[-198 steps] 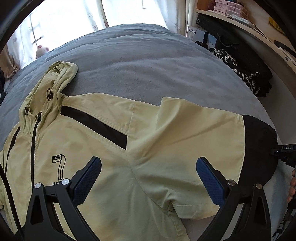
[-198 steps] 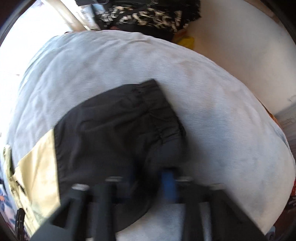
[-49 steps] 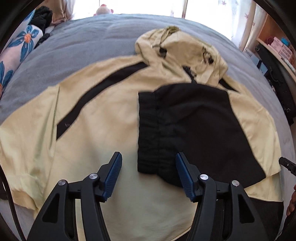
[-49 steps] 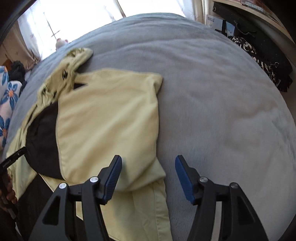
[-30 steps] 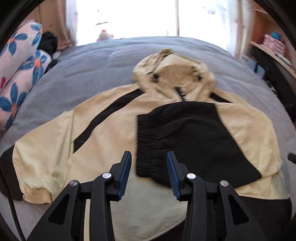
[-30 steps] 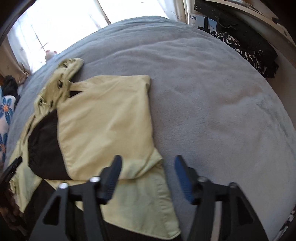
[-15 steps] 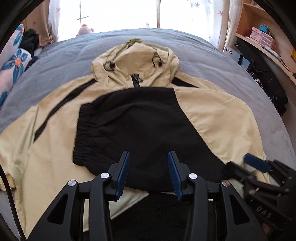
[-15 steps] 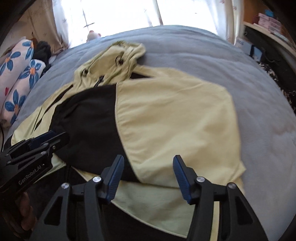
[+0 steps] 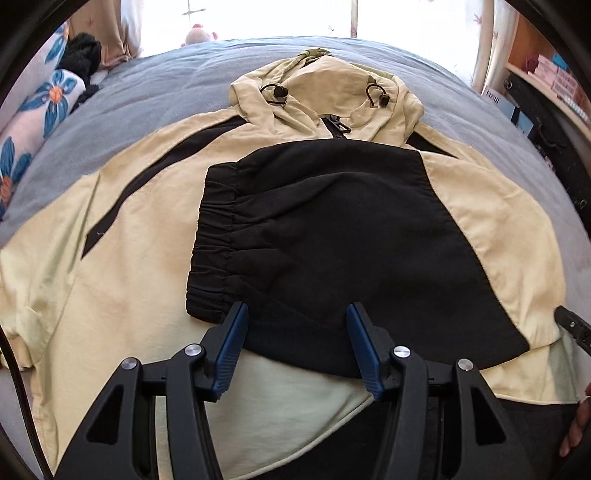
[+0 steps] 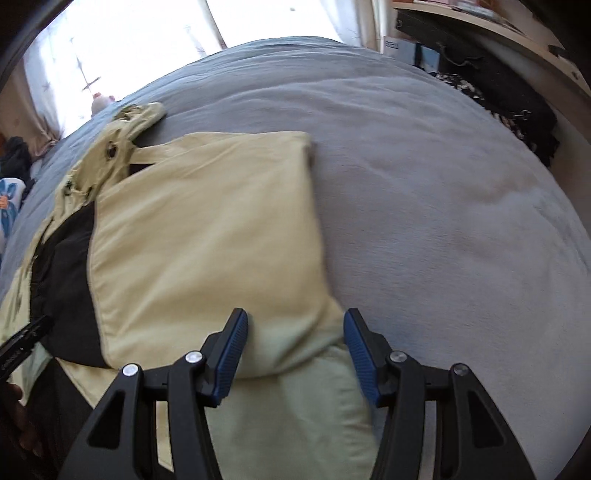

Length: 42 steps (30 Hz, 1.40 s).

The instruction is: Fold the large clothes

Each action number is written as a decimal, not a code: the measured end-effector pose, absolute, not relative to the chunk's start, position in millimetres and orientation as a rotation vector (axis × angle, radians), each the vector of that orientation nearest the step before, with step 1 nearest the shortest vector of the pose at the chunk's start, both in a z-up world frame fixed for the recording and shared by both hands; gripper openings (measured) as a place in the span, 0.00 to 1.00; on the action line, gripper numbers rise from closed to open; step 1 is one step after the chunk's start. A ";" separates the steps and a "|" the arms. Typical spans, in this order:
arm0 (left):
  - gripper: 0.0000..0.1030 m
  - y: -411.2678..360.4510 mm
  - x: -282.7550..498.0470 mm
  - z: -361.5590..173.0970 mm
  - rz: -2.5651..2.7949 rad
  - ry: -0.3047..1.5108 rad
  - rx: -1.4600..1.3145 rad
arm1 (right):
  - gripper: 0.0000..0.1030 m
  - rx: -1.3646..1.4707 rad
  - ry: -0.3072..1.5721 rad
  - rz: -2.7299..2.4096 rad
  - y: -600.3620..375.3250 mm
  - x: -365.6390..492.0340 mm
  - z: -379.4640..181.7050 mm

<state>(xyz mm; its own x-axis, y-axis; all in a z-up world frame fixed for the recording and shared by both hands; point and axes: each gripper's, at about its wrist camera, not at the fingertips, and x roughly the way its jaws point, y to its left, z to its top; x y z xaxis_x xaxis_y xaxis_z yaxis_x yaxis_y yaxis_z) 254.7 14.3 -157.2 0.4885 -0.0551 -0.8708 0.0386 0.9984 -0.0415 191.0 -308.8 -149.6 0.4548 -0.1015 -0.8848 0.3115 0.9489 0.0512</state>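
A pale yellow and black hooded jacket [image 9: 122, 258] lies face up on a grey bed [image 9: 147, 96]. Its right sleeve is folded across the chest, and the black cuff end [image 9: 332, 236] rests in the middle. My left gripper [image 9: 301, 347] hovers over the near edge of that black sleeve. Its jaws are opening and the pads press on nothing. In the right wrist view the folded yellow sleeve [image 10: 207, 229] fills the left. My right gripper [image 10: 293, 350] stands open above its near right corner, and the fabric lies under the gap, not pinched.
Floral pillows [image 9: 33, 122] lie at the far left and a plush toy [image 9: 199, 35] sits by the window. Shelves with boxes [image 9: 554, 74] and dark clothes [image 10: 517, 107] line the right side. Bare grey cover [image 10: 443, 203] stretches right of the jacket.
The sleeve that lay spread out is folded over the chest. My left gripper has sunk closer and its fingers stand wider. My right view has swung back to the jacket's right edge.
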 end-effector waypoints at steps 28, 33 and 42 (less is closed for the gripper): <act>0.60 6.6 196.7 -78.1 -0.012 0.974 0.004 | 0.53 0.177 0.974 -0.157 -252.0 153.0 -82.5; 0.60 11.8 175.4 -65.7 -0.015 0.965 -0.008 | 0.53 0.174 0.955 -0.134 -237.9 136.6 -68.8; 0.60 22.3 126.9 -49.8 -0.025 0.954 0.002 | 0.54 0.151 0.941 -0.099 -211.3 104.9 -53.4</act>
<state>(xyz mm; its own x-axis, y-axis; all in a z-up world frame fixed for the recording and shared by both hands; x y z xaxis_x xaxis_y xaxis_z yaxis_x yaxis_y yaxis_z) 126.9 22.3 -49.8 0.5781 -0.0208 -0.8157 0.0228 0.9997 -0.0093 104.9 -211.3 -53.4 0.5854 -0.0187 -0.8105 0.1502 0.9849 0.0858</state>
